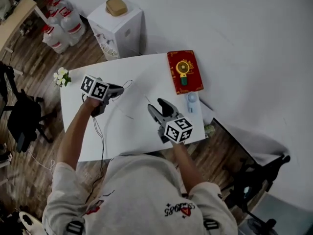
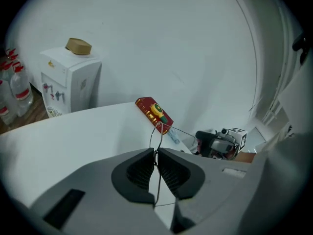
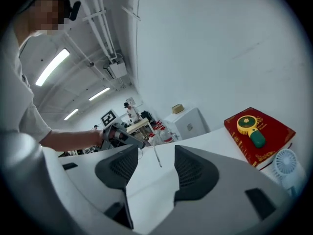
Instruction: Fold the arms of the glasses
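1. Step in hand, as I judge it: steady the frame and bring the other gripper in to swing an arm shut.
2. The left gripper (image 2: 155, 153) is fully closed, pinching the thin wire-framed glasses (image 2: 157, 180) by the frame, over the white table (image 1: 146, 75).
3. The right gripper (image 3: 156, 151) has its jaws apart and holds nothing. It is near the glasses but apart from them.
4. One free arm (image 3: 157, 156) sticks out toward the right gripper, with its tip showing in the gap beyond the jaws.
5. To do it well:
   - Keep the left pinch firm and still.
   - Line the right jaws up on that arm near its tip, not near the hinge.
   - Push it gently inward along the hinge's swing.
   - The wire looks springy and slippery, so I would avoid twisting or squeezing hard.
6. Counts:
   - glasses: one pair
   - grippers: two
   - table: one
   - flat red box with a yellow-green toy on it (image 1: 185, 72): one
   - small pale blue fan (image 1: 192, 101): one
   - white water dispenser (image 1: 120, 28): one
   - clear water bottles with red labels (image 1: 61, 28): several, exact number unclear
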A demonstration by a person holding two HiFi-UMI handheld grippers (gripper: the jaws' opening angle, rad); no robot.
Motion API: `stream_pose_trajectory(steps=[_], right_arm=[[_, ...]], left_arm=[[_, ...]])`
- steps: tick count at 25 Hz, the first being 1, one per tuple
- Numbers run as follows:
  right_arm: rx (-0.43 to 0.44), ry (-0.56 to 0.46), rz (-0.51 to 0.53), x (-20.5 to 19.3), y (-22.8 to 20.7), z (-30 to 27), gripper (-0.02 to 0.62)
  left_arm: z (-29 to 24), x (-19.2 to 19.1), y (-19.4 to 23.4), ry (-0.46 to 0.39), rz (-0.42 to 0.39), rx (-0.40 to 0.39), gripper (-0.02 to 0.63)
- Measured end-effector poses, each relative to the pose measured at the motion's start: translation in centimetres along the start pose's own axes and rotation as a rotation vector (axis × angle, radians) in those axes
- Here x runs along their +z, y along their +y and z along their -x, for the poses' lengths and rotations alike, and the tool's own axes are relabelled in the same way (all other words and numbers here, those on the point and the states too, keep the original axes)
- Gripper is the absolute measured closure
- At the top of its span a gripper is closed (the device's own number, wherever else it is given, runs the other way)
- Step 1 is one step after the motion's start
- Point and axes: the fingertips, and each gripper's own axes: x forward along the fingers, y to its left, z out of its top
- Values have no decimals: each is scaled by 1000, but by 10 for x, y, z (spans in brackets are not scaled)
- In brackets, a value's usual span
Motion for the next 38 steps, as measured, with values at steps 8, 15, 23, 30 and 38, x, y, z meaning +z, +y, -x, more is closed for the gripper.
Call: stream_pose_trajectory(steps=[8, 15, 23, 30, 38], right_arm=[[144, -13, -14, 1, 27, 33, 391], [243, -25, -258, -32, 51, 31, 420], [424, -225, -577, -5, 93, 2, 465], [422, -235, -599, -1, 95, 0, 560], [410, -258, -588, 8, 100, -4, 572]], left_arm=[[21, -18, -38, -131, 75, 85, 581], [64, -3, -20, -427, 296, 160, 581], [72, -8, -28, -513, 368, 154, 581], [66, -23, -43, -518, 389, 132, 581], [52, -50, -61, -477, 372, 124, 581]])
